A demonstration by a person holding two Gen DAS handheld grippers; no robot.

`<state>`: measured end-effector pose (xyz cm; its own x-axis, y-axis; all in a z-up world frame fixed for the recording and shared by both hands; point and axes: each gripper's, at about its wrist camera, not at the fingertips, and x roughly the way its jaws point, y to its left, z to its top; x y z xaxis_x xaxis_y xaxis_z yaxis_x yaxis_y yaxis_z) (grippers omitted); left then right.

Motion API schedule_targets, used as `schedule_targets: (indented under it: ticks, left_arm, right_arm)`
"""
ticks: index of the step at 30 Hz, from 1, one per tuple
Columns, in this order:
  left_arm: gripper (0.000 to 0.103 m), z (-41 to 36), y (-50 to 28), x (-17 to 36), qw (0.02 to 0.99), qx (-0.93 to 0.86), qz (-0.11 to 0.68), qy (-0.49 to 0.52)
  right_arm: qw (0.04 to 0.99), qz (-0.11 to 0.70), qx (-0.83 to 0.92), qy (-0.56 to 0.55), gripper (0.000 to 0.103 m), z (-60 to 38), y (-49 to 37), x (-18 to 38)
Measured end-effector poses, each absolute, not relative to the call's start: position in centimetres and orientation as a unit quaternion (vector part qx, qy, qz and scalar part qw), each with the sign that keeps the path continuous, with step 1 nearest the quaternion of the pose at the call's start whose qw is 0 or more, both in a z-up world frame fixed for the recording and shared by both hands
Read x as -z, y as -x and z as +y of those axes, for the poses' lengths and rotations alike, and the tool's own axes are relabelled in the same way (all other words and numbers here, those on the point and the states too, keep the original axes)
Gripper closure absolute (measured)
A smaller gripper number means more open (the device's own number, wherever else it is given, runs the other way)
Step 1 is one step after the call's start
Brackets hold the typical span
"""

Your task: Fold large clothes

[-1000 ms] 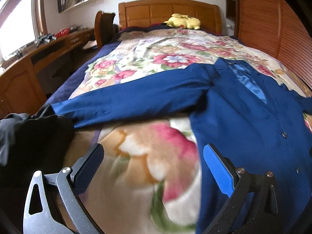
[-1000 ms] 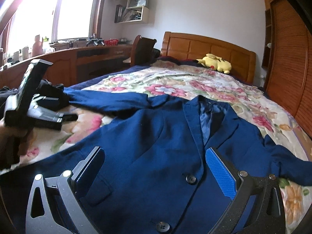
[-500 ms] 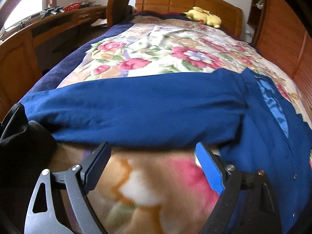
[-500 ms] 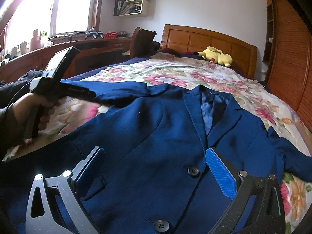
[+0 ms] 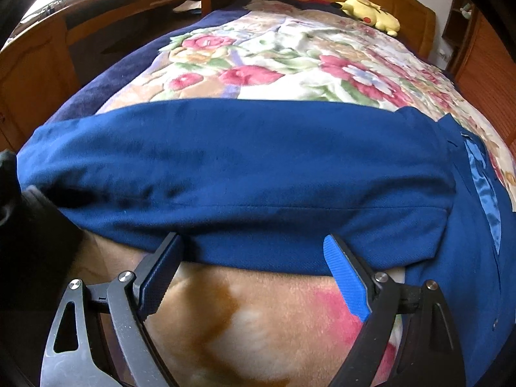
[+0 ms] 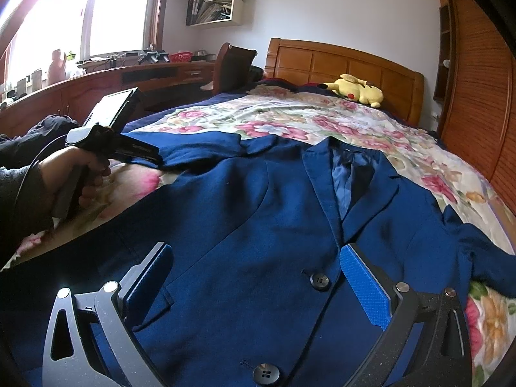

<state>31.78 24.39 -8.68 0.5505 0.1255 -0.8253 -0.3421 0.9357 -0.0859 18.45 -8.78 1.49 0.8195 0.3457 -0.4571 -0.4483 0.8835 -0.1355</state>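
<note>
the right gripper (image 6: 254,277) is hovering wide open and empty just above the buttoned front of the blue jacket (image 6: 245,213), gripping nothing. the jacket is lying face up and flat on the floral blanket (image 6: 322,119), collar toward the headboard. off to the side, the left gripper (image 5: 254,258) is sitting at the near hem of the outstretched sleeve (image 5: 225,167), fingers spread and not pinching, tips touching the cloth edge. folding is looking barely begun — both sleeves are lying out flat, nothing is turned in, so every fold seems left to do. farther back, a yellow plush toy (image 6: 354,92) is resting by the headboard. no readable writing anywhere — the gripper's marking is too small.
</note>
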Motion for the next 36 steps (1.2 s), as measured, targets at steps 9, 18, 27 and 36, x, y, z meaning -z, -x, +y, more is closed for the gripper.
schedule_targets:
  ticks: [9, 18, 27, 36]
  left_arm:
    - [0.053, 23.5, -31.9, 8.8, 0.873, -0.112, 0.462, 0.107]
    - [0.097, 21.5, -31.1, 6.6, 0.893, -0.096, 0.437, 0.045]
    - [0.098, 14.3, -28.2, 1.6, 0.92, -0.034, 0.39, -0.002]
    - [0.097, 4.4, -23.0, -2.3, 0.931, 0.049, 0.359, -0.046]
  right_arm:
    - [0.946, 0.214, -0.209, 0.125, 0.0, -8.7, -18.3, -1.4]
    - [0.946, 0.212, -0.21, 0.124, 0.0, -8.8, -18.2, -1.5]
    - [0.951, 0.202, -0.203, 0.114, 0.0, -10.2, -16.9, -2.8]
    - [0.962, 0.182, -0.176, 0.102, 0.0, -13.6, -15.4, -3.8]
